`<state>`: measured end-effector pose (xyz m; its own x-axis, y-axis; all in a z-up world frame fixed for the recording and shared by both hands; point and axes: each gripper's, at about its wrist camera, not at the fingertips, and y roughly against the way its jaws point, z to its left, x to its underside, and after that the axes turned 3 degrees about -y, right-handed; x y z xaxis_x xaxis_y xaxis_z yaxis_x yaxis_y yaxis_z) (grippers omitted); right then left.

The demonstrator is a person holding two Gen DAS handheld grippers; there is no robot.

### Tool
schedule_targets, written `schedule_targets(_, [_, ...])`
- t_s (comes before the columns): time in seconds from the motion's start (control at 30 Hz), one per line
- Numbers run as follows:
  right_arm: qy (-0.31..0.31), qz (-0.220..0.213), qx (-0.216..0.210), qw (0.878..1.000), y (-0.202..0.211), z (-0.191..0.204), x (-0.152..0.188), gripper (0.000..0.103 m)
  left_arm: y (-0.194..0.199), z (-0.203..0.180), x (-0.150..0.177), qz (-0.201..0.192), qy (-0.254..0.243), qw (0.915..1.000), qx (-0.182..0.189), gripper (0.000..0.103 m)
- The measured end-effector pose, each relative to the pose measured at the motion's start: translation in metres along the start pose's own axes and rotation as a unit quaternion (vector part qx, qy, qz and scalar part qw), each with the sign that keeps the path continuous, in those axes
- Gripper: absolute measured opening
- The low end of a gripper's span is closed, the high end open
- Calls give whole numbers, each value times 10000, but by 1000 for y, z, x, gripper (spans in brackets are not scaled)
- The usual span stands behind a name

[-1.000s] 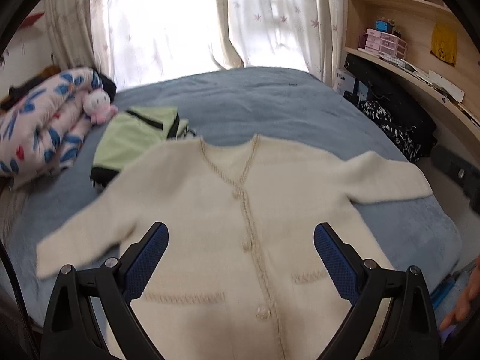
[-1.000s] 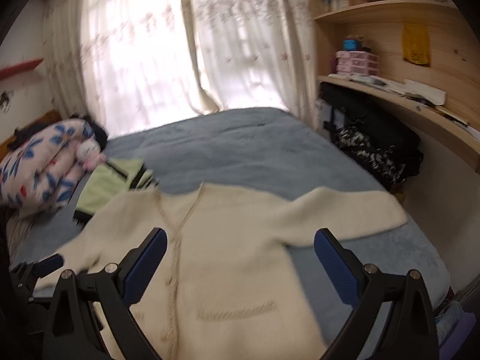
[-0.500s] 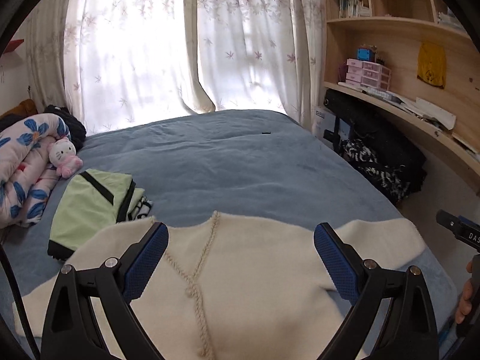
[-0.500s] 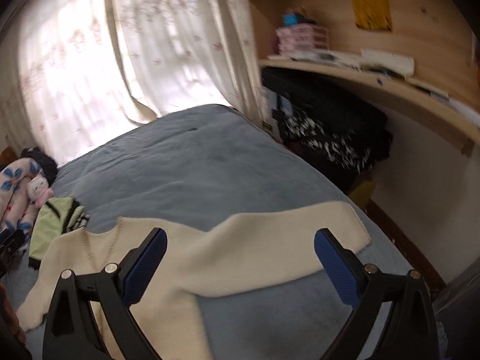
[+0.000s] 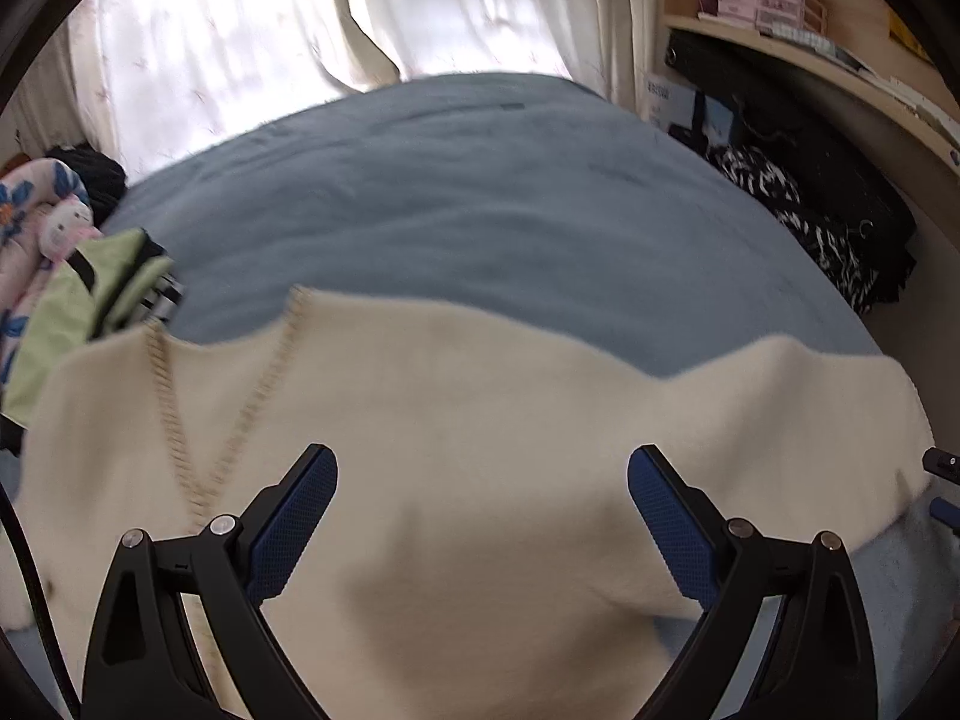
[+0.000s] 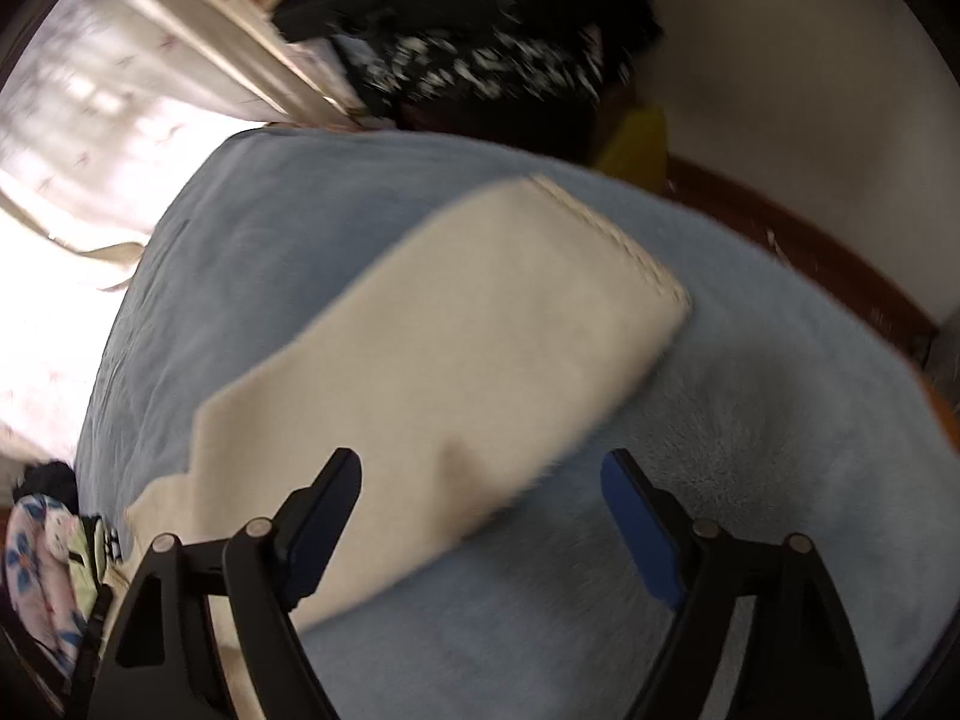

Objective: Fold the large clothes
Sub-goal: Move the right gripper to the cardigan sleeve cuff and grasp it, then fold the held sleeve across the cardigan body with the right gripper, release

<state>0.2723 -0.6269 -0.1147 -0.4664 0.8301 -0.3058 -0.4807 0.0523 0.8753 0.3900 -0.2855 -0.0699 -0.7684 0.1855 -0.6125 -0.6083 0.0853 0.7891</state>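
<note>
I see the cream cardigan (image 5: 480, 450) lying flat on the blue bed (image 5: 480, 210), its sleeve (image 6: 456, 336) reaching the bed's right edge. My left claw (image 5: 483, 510) and right claw (image 6: 480, 516) hover spread, gripping nothing.

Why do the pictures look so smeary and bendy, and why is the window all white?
Left wrist view: the sweater and curtain are smeared by motion, and the window light washes out to white. Right wrist view: blurrier and tilted, with the sleeve streaked. The fisheye lens curves the bed in both.
</note>
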Motion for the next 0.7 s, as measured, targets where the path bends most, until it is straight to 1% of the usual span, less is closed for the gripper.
schedule_targets(0.07, [-167, 39, -130, 9998, -8, -8, 0, 81, -12, -15, 6, 141, -16, 9999, 60, 97])
schedule_targets(0.13, [-257, 23, -172, 9995, -15, -11, -2, 74, -24, -35, 10, 229, -105, 9997, 8, 97])
schedule_targets(0.17, [-274, 6, -197, 9994, -18, -12, -4, 73, -29, -43, 12, 266, -165, 9995, 9, 97])
schedule_targets(0.2, [-296, -31, -197, 9994, -21, -12, -6, 70, -34, -52, 16, 339, -260, 9991, 12, 97])
schedule_targets(0.23, [-305, -54, -168, 9994, -24, -10, -8, 63, -40, -60, 18, 410, -331, 9986, -4, 97])
schedule_targets(0.27, [-281, -88, -93, 9995, -27, -8, -10, 60, -45, -66, 21, 484, -404, 9980, -7, 97])
schedule_targets(0.3, [-244, -138, 5, 9996, -28, -6, -11, 51, -51, -73, 25, 571, -495, 9971, 11, 97])
schedule_targets(0.33, [-168, -191, 68, 9997, -28, -3, -12, 35, -54, -76, 27, 641, -559, 9964, 54, 96])
schedule_targets(0.37, [-67, -255, 54, 9996, -27, 0, -11, 25, -56, -77, 28, 713, -616, 9955, 130, 95])
schedule_targets(0.4, [8, -336, 62, 9994, -25, 4, -12, 19, -57, -76, 29, 767, -655, 9945, 280, 88])
schedule_targets(0.43, [128, -489, 103, 9987, -20, 10, -11, 17, -55, -75, 30, 776, -680, 9939, 377, 83])
schedule_targets(0.47, [295, -686, 123, 9971, -11, 18, -8, 16, -53, -73, 29, 762, -702, 9937, 425, 80])
schedule_targets(0.5, [477, -900, 110, 9947, -2, 29, -4, 15, -47, -67, 27, 713, -718, 9941, 400, 77])
schedule_targets(0.53, [650, -1070, 2, 9921, 9, 40, 1, 14, -43, -61, 26, 684, -701, 9945, 367, 76])
schedule_targets(0.6, [959, -1254, -395, 9867, 31, 67, 16, 13, -30, -43, 23, 607, -577, 9956, 424, 76])
schedule_targets(0.63, [1129, -1299, -581, 9834, 40, 81, 25, 13, -20, -27, 21, 543, -466, 9962, 495, 76])
schedule_targets(0.67, [1356, -1328, -760, 9789, 49, 96, 36, 13, -12, -15, 20, 485, -375, 9966, 551, 76])
schedule_targets(0.7, [1666, -1333, -976, 9721, 60, 115, 52, 13, 1, 6, 19, 402, -244, 9969, 629, 76])
